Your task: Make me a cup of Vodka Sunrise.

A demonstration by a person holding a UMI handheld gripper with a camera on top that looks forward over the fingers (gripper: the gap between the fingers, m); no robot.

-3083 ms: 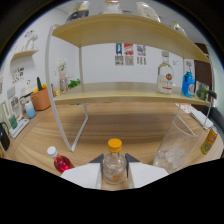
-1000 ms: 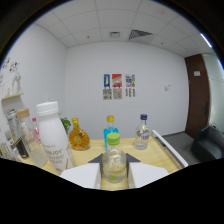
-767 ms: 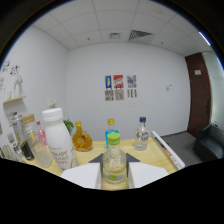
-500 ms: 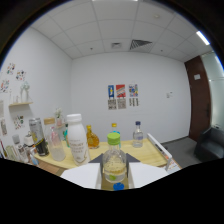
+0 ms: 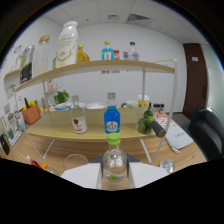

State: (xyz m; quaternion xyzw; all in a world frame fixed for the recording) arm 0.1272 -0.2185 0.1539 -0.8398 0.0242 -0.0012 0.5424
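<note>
A clear bottle (image 5: 114, 161) with a light green cap stands upright between my white fingers (image 5: 83, 176), and my gripper (image 5: 114, 169) is shut on its body. Just ahead of the fingers and a little left, an empty clear glass (image 5: 75, 162) stands on the wooden table (image 5: 65, 148). Beyond the held bottle, the lower shelf (image 5: 95, 134) carries a blue bottle (image 5: 112, 119) and a clear bottle with a red label (image 5: 76, 122). The top shelf holds a tall white bottle (image 5: 67, 44), an amber bottle (image 5: 82, 54), a blue bottle (image 5: 106, 50) and a clear bottle (image 5: 131, 51).
A second small glass (image 5: 167, 165) stands to the right of the fingers. Green fruit (image 5: 144, 124) and a dark roll (image 5: 158, 129) lie at the shelf's right end. A potted plant (image 5: 31, 112) stands far left. A dark chair (image 5: 210, 135) and a brown door (image 5: 192, 80) are on the right.
The view has dropped from above the top shelf to the lower shelf's level, closer to the table. The green-capped bottle stays held between the fingers.
</note>
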